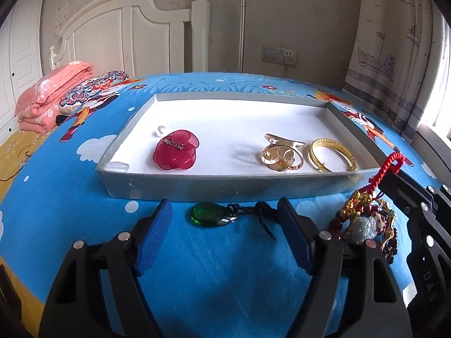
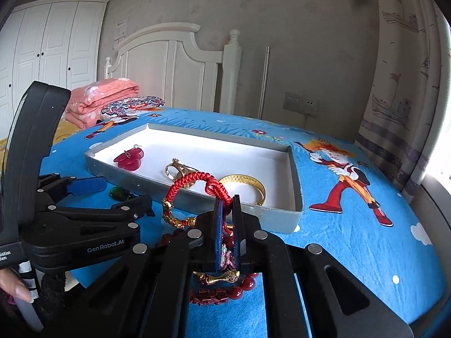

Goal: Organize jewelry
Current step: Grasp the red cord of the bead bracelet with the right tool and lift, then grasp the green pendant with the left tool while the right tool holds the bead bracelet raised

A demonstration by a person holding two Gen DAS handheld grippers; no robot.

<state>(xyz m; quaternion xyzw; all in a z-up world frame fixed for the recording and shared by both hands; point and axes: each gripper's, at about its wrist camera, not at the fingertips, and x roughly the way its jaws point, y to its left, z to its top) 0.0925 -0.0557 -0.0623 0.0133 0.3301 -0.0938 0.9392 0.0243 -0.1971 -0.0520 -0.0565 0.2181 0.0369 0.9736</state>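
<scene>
While right claw (image 2: 227, 222) pinches red charm (image 2: 194, 186), left claw (image 1: 225, 233) wide, blue bedsheet (image 1: 211, 267), white headboard (image 1: 126, 33).

One shallow grey cardboard tray (image 1: 197, 188) with white lining. Inside the tray, four pieces: one red translucent petal flower brooch (image 1: 176, 153), one small white hook-shaped piece (image 1: 159, 131), one gold openwork clip (image 1: 282, 152), one gold patterned bangle (image 1: 332, 155). Outside the tray, along its near wall, two pieces: one green glass teardrop pendant on black cord (image 1: 211, 214), one red knotted-cord charm with gold figures and dark red beads (image 1: 366, 219). Seven things altogether.
</scene>
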